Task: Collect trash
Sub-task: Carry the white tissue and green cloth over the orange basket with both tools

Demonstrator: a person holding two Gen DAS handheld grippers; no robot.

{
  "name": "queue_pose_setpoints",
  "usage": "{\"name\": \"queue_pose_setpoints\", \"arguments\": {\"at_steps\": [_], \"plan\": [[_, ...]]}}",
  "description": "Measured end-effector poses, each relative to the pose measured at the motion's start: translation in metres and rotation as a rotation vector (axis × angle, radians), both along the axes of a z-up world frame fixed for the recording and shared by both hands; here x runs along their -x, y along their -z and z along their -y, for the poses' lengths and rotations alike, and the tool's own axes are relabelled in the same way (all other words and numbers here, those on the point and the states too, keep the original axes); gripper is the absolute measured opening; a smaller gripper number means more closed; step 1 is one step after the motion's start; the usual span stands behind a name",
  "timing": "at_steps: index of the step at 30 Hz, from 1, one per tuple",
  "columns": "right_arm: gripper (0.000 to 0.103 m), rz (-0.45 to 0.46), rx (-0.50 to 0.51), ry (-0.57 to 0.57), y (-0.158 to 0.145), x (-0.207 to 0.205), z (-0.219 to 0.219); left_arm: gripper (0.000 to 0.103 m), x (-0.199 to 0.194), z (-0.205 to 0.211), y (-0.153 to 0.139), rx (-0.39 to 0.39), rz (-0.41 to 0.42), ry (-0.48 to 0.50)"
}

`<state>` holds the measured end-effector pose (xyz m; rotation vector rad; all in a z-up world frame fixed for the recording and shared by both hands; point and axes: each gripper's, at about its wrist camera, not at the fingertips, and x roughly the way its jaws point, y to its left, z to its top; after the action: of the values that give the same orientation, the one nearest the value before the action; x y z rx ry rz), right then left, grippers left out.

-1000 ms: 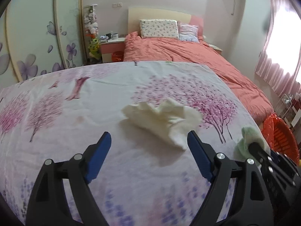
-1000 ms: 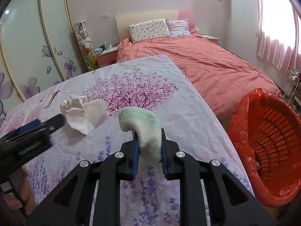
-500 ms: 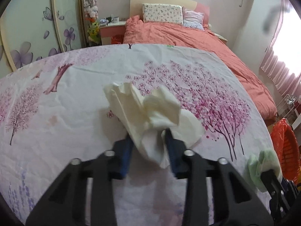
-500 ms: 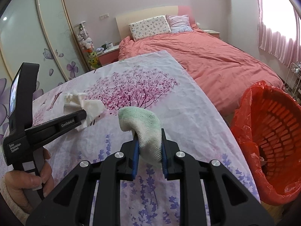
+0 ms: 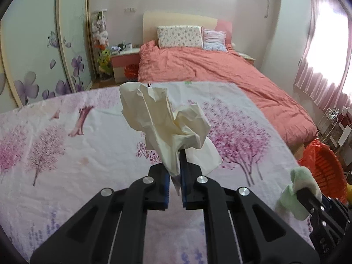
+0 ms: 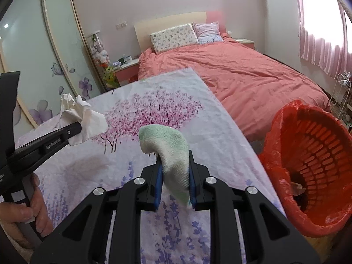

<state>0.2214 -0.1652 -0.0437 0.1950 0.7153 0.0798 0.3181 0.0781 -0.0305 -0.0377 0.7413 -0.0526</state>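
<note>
A crumpled cream paper tissue (image 5: 167, 123) stands up between the blue pads of my left gripper (image 5: 175, 176), which is shut on it and holds it clear of the flowered sheet (image 5: 66, 154). From the right wrist view the same tissue (image 6: 81, 116) hangs at the tip of the left gripper (image 6: 76, 129), held by a person's hand (image 6: 33, 211). My right gripper (image 6: 175, 176) is shut on a pale green wad of cloth (image 6: 169, 151), also visible low on the right in the left wrist view as a green wad (image 5: 301, 189). An orange lined trash basket (image 6: 308, 171) stands to the right.
The flowered sheet (image 6: 176, 114) covers the near surface; beyond it lies a bed with a salmon duvet (image 5: 209, 70) and pillows (image 5: 179, 36). Sliding wardrobe doors (image 5: 44, 50) and a bedside table (image 5: 125, 59) are at left. The basket (image 5: 323, 160) holds some scraps.
My left gripper went from wide open before the tissue to shut on it, then lifted it off the sheet. The right gripper kept still, holding the green wad.
</note>
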Motion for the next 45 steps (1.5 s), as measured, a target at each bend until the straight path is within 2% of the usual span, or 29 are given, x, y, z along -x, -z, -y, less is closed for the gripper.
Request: {"name": "queue_pose_setpoints", "arguments": {"at_steps": [10, 18, 32, 45], "plan": [[0.02, 0.068, -0.009, 0.018, -0.03, 0.023, 0.009, 0.009, 0.039, 0.016, -0.039, -0.02, 0.068, 0.041], [0.02, 0.108, -0.007, 0.043, -0.045, 0.041, 0.023, 0.009, 0.064, 0.037, -0.058, -0.023, 0.099, 0.089], [0.02, 0.154, -0.016, 0.146, -0.057, 0.066, 0.077, 0.009, 0.095, 0.098, -0.064, -0.015, 0.112, 0.226], [0.02, 0.192, -0.065, 0.284, -0.054, 0.091, 0.156, 0.009, 0.114, 0.171, -0.063, 0.051, 0.103, 0.407]]}}
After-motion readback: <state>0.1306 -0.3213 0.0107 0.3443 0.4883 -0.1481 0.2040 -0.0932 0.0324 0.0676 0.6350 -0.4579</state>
